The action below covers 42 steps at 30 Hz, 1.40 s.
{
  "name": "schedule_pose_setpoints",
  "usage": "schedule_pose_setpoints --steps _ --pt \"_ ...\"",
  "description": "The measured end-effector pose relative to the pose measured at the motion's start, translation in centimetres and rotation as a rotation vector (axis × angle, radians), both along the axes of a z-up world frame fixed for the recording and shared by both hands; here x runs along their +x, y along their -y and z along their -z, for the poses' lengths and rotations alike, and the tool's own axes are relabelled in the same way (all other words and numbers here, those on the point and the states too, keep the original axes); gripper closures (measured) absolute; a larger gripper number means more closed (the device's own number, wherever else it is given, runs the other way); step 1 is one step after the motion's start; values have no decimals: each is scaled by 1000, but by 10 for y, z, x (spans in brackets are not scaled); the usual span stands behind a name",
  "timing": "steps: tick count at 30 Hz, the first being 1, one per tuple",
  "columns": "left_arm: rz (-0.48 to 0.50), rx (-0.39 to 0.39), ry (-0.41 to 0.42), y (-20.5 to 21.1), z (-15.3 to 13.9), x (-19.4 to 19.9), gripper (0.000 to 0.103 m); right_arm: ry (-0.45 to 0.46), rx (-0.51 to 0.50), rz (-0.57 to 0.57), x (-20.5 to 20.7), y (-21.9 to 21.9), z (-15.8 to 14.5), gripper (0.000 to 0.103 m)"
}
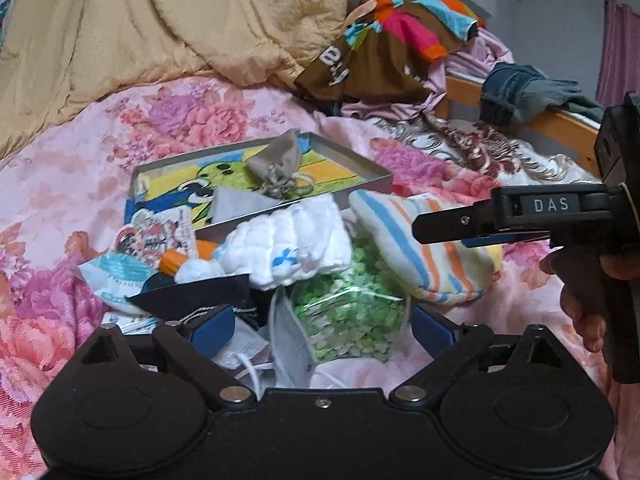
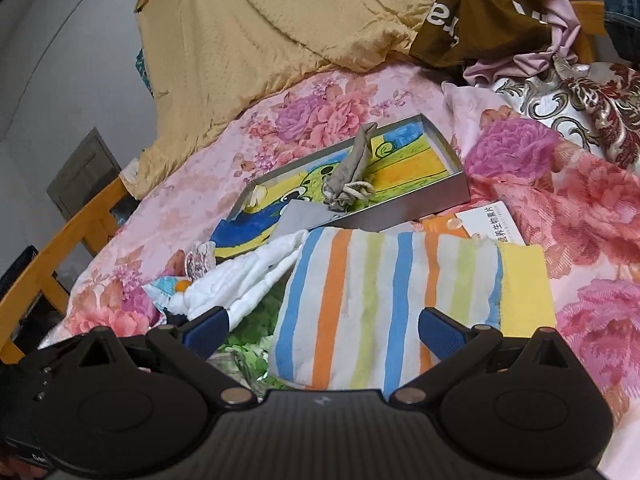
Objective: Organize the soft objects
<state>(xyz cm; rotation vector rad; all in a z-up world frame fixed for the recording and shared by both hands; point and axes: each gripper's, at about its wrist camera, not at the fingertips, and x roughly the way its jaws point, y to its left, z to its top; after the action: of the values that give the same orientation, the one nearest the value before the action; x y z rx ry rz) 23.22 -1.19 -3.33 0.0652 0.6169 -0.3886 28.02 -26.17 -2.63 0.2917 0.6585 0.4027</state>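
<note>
Left gripper, fingers spread wide over a bag of green bits, and right gripper, fingers wide over a striped cloth, before a shallow tin on the floral bed.

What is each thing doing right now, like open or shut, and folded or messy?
Left tool: open, holding nothing.
Right tool: open, over the striped cloth.
Striped cloth: folded, lying flat.
Tin box: open, no lid on.
Grey pouch: drawstring pulled shut, inside the box.
White cloth: bunched up.
</note>
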Motion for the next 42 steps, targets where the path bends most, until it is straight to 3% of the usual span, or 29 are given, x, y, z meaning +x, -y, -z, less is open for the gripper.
schedule_pose_setpoints --steps 6,13,18,26,28,34,42 --pt "-86 6 -26 -7 7 2 13 19 -60 -27 1 -16 3 3" --pt "-119 -10 -66 -8 15 5 26 4 -93 -73 2 -28 9 16" --pt "-162 -9 -86 -10 17 9 30 3 -91 -83 1 -30 10 16" --pt "-209 9 -119 -11 22 13 53 -13 -79 -78 5 -30 14 28" --pt "-219 4 -120 -12 22 14 65 -15 -77 -74 6 -29 14 30" --pt "-220 -6 -126 -8 22 14 85 -29 -53 -60 7 -25 13 37" --pt "-211 -24 -133 -2 18 5 92 -54 -2 -47 7 -18 14 52"
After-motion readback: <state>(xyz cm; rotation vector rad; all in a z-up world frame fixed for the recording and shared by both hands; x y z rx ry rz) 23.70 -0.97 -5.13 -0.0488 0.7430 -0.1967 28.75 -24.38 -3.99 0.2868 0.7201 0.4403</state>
